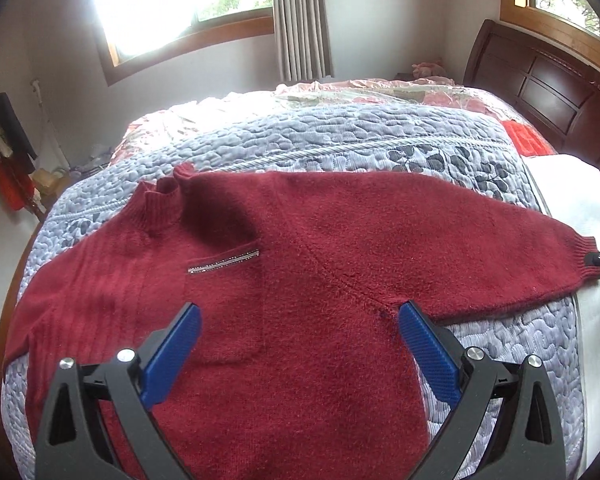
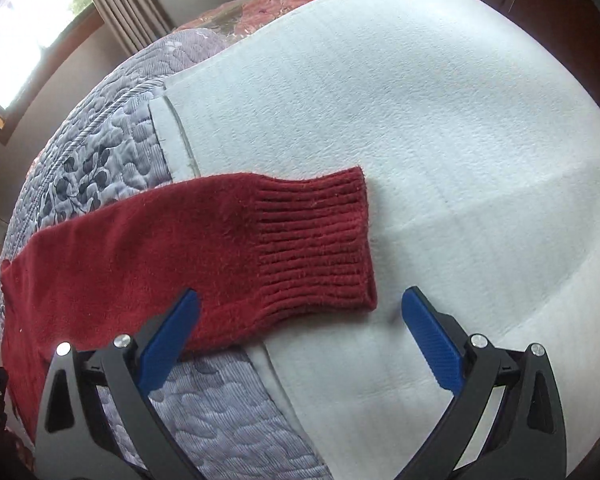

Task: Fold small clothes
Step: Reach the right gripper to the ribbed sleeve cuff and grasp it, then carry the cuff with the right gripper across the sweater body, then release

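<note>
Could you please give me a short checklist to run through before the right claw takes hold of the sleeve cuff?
1. Sweater spread flat on the bed, front up: ok.
2. Right claw open, nothing in it: ok.
3. Cuff between the right claw's fingers: not ok; only its near corner lies in the gap, and the left finger sits over the sleeve.
4. Cuff flat on the white sheet, not bunched: ok.
5. Left claw open above the sweater's body, gripping nothing: ok.
6. Whether the right claw's fingertips touch the fabric: cannot tell.
</note>
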`<state>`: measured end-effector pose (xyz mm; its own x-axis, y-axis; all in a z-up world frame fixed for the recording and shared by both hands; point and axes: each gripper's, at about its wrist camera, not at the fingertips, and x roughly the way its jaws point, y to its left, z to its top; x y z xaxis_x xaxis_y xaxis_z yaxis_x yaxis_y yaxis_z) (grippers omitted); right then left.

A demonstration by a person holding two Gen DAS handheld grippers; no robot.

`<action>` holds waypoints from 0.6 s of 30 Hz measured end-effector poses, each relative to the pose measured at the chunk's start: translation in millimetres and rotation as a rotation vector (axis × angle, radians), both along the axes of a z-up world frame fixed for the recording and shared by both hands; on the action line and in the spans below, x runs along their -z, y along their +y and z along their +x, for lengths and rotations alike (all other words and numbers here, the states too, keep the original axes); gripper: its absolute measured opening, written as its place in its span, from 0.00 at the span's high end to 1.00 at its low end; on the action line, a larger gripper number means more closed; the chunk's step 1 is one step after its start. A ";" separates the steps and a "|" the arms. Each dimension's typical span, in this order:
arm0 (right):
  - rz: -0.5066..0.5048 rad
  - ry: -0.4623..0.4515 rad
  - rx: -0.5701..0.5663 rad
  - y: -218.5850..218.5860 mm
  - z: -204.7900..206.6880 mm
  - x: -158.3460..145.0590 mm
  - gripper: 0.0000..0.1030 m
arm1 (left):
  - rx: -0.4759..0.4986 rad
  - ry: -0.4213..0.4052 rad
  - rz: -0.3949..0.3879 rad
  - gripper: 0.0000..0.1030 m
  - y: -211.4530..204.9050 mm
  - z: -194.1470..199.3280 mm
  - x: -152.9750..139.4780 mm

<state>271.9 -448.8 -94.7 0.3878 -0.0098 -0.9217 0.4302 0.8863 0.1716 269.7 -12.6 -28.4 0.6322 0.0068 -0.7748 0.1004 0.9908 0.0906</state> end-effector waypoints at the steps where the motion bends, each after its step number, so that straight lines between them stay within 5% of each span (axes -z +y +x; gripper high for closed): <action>1: -0.012 -0.004 -0.011 2.4 2.7 -0.6 0.03 | -0.005 0.006 -0.005 0.04 -0.9 3.5 1.5; 4: -0.027 -0.006 -0.034 5.1 10.9 -0.9 0.05 | -0.014 0.014 -0.013 0.04 -3.7 11.1 3.2; 9: -0.097 0.011 -0.055 6.2 18.0 -1.9 0.40 | -0.014 -0.003 0.011 0.04 -4.9 13.8 6.3; 10: -0.115 0.013 -0.058 5.1 18.4 -2.9 0.53 | -0.014 -0.001 0.015 0.04 -2.9 13.7 7.6; 11: -0.133 0.019 -0.059 4.0 19.8 -3.4 0.77 | -0.015 0.001 0.015 0.04 -0.7 13.6 8.7; 12: -0.141 0.029 -0.055 1.5 21.0 -2.8 0.86 | -0.018 0.003 0.017 0.04 1.4 14.0 9.8; 18: -0.154 -0.041 -0.095 14.0 11.5 -21.4 0.93 | -0.058 0.018 0.025 0.04 30.0 14.3 15.4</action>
<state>283.4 -434.8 -73.3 0.4312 -0.1110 -0.8954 0.3385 0.9398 0.0465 283.9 17.4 -43.9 0.6163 0.0626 -0.7850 0.0442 0.9925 0.1139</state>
